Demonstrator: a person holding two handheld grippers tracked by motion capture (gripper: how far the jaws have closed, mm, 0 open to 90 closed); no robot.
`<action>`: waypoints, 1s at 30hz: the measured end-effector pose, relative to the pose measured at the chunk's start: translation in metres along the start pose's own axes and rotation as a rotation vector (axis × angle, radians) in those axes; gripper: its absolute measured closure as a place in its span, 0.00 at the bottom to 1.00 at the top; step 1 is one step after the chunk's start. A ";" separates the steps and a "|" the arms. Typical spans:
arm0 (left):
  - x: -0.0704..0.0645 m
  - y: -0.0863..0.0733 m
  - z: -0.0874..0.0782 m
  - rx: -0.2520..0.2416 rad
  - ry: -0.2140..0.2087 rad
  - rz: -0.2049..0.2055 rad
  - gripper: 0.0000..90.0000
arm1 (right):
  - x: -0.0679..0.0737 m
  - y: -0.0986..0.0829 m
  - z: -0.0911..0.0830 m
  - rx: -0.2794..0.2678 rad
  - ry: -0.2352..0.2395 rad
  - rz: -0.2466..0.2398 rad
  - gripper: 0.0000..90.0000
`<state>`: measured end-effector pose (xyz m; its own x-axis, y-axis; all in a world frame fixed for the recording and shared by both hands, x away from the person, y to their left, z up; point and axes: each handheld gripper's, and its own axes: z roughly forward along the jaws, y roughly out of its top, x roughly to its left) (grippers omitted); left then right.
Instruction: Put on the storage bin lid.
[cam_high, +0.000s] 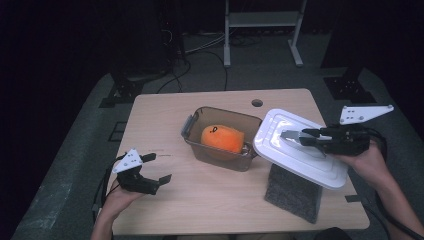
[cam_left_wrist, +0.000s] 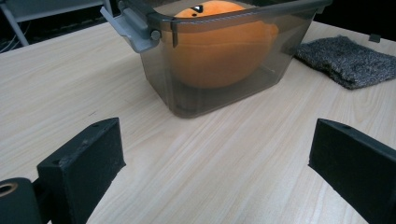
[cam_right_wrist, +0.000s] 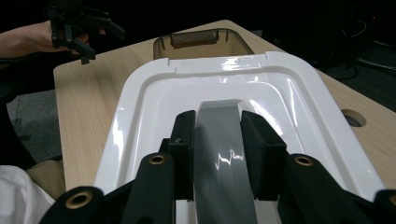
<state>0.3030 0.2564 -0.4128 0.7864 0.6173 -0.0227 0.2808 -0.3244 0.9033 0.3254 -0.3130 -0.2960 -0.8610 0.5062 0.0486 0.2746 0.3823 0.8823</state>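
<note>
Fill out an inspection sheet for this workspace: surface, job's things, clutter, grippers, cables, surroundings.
Surface: light wooden table with a round hole near the far edge.
Job's things: smoky clear bin, open, with an orange plush inside; white lid held tilted to the bin's right, gripped by its grey handle.
Clutter: grey pad on the table under the lid.
Grippers: left gripper open, empty, over the near left of the table; right gripper shut on the lid's handle.
Cables: one trails from each gripper; more lie on the floor behind the table.
Surroundings: dark room, grey floor, a white frame at the back.
</note>
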 end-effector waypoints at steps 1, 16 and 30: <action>0.000 0.000 0.000 0.000 0.000 0.000 0.03 | 0.000 0.002 0.002 0.000 0.004 -0.001 0.73; 0.001 0.000 -0.001 -0.002 -0.001 -0.004 0.03 | 0.002 0.027 0.034 0.009 0.053 -0.035 0.73; 0.001 0.000 -0.001 -0.008 -0.004 -0.008 0.03 | 0.004 0.050 0.059 0.021 0.087 -0.057 0.73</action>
<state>0.3033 0.2573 -0.4128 0.7861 0.6172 -0.0317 0.2828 -0.3138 0.9064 0.3610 -0.2463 -0.2792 -0.9093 0.4143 0.0402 0.2325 0.4254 0.8746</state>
